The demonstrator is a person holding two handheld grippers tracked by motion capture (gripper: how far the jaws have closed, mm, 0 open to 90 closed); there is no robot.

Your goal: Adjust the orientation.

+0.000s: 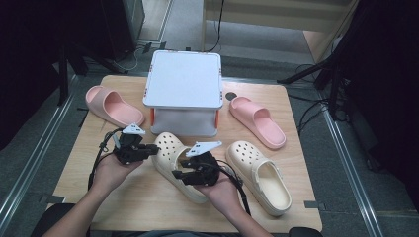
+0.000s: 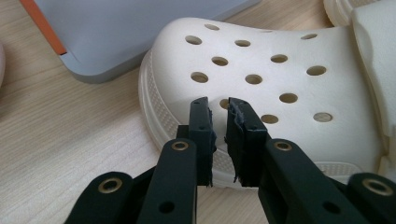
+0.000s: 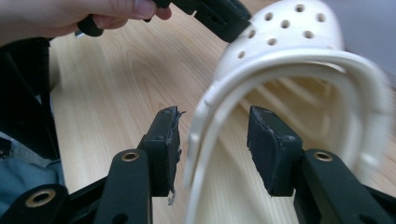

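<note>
Fingers first: our right gripper [image 3: 212,135] has its pads spread fairly wide, with the side wall and heel strap of the cream clog [image 1: 178,165] standing between them; neither pad presses on it, so nothing is held. Our left gripper [image 2: 219,135] shows its jaws almost together, a thin gap between the pads, tips at or just over the holed toe of that same clog; we cannot tell if they touch it, and they pinch nothing.

The clog lies on the wooden table [image 1: 99,197], just in front of the grey stand [image 1: 184,81], between our two hands. A second cream clog [image 1: 259,175] sits to its right, and two pink slides, one [image 1: 112,106] left of the stand, one [image 1: 257,121] right of it, lie further back.

Step, as we judge it: the right jaws are either letting go or lining up for a fresh bite on the rim. The next move calls for centring the wall between the pads and then closing, with the left tips steadying the toe.

View differences: the right gripper view gives the wall-to-pad clearance and the worn pad edges, plus the left gripper [image 3: 219,16] up at the toe. The left gripper view gives the near-closed gap and the stand's orange trim. The high view gives the layout of all four shoes.
</note>
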